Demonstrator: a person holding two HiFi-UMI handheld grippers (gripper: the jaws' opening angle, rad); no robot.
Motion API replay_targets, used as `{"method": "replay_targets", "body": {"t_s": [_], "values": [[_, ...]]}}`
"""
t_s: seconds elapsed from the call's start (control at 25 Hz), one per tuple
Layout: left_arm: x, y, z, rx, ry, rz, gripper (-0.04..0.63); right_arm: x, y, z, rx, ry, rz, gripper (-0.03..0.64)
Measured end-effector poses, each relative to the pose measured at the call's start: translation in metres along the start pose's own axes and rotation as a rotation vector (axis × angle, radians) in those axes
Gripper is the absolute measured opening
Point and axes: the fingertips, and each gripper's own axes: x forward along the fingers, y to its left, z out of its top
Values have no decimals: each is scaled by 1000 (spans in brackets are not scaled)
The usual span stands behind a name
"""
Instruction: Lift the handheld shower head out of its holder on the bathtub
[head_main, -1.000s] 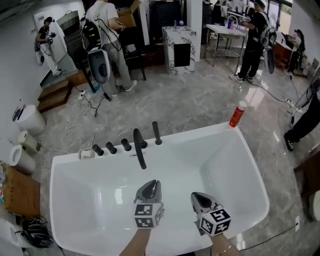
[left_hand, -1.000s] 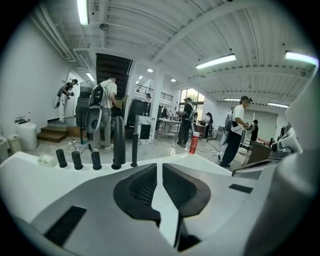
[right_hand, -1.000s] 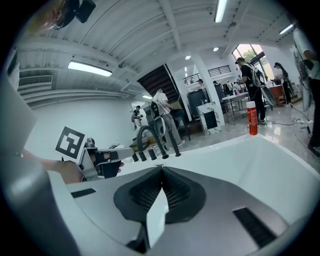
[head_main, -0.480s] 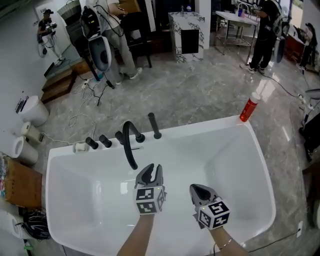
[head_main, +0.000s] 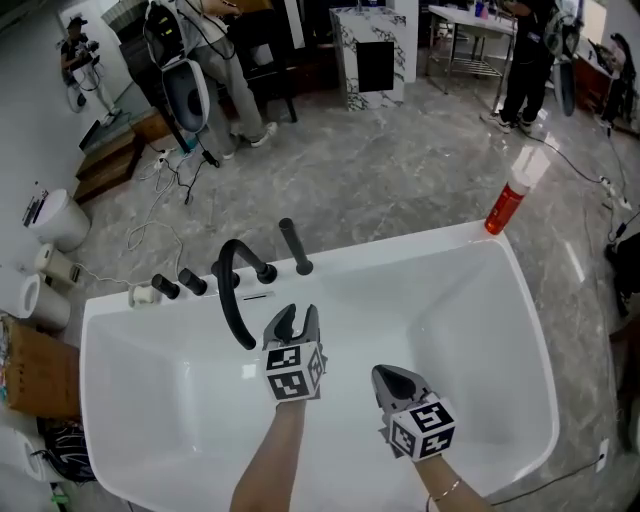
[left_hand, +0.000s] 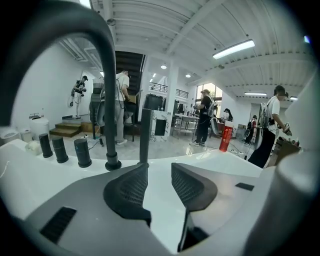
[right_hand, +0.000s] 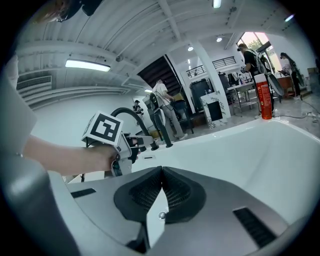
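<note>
The handheld shower head is a black stick standing upright in its holder on the far rim of the white bathtub, just right of the arched black faucet. My left gripper hovers inside the tub just short of it, jaws opening with nothing between them. In the left gripper view the shower head rises straight ahead, beyond the left gripper. My right gripper hangs lower right over the tub, shut and empty. Its pads meet in the right gripper view.
Black knobs line the rim left of the faucet. A red bottle stands on the tub's far right corner. People, cables and equipment fill the marble floor beyond. A cardboard box and paper rolls sit left of the tub.
Both grippers have moved forward toward the far rim and lower into the tub. The left jaws went from shut to open. The right jaws stay shut.
</note>
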Motion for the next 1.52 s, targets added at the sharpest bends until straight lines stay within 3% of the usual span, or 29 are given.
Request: {"method": "replay_targets", "body": {"t_s": [0.8, 1.2, 1.52], "values": [[122, 58, -7, 17, 34, 70, 201, 52, -20, -55, 29, 25, -20, 6], [160, 65, -4, 34, 42, 28, 229, 68, -34, -72, 39, 31, -46, 6], [185, 53, 4, 59, 57, 5, 205, 80, -47, -78, 40, 40, -59, 6]]}}
